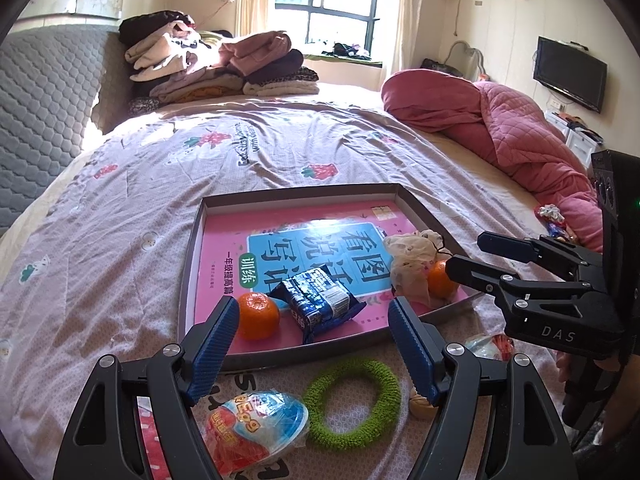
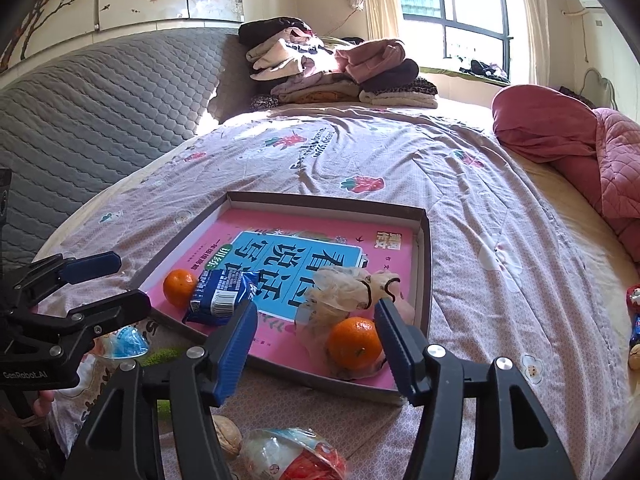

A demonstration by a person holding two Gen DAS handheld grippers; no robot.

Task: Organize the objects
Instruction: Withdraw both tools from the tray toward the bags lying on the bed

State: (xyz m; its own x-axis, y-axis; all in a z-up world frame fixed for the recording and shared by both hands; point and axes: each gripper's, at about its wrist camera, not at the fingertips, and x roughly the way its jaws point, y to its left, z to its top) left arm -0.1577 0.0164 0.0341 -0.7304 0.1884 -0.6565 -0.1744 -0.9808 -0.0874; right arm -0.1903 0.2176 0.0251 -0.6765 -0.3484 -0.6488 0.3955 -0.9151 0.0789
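A big bed [image 1: 120,240] fills the room, and its pale sheet has strawberries and some English words on it, too bent to read well. On the bed lies one flat gray box tray [image 1: 192,264]. Inside the tray is one pink book [image 1: 224,248] with big Chinese letters on a blue patch and a green label.

On the book sit two oranges. One orange [image 1: 258,316] is near the left edge. The other orange [image 2: 354,344] is near the right edge, touching one crumpled thin bag [image 2: 340,292]. Between the oranges lies one blue snack pack [image 1: 316,304] with small white writing and a barcode.

In front of the tray, on the bed, are one green fuzzy ring [image 1: 352,400], one egg-shaped toy pack [image 1: 256,428] with "Egg" written on it, and one walnut [image 2: 226,436].

The left claw [image 1: 312,352] is wide apart with nothing in it, and hangs over the near edge of the tray. The right claw [image 2: 316,348] is also apart and holds nothing; the second orange sits between its blue fingers [image 2: 396,344], free of both. The right tool says "DAS" on its side, and the left tool says "GenRobot.AI".
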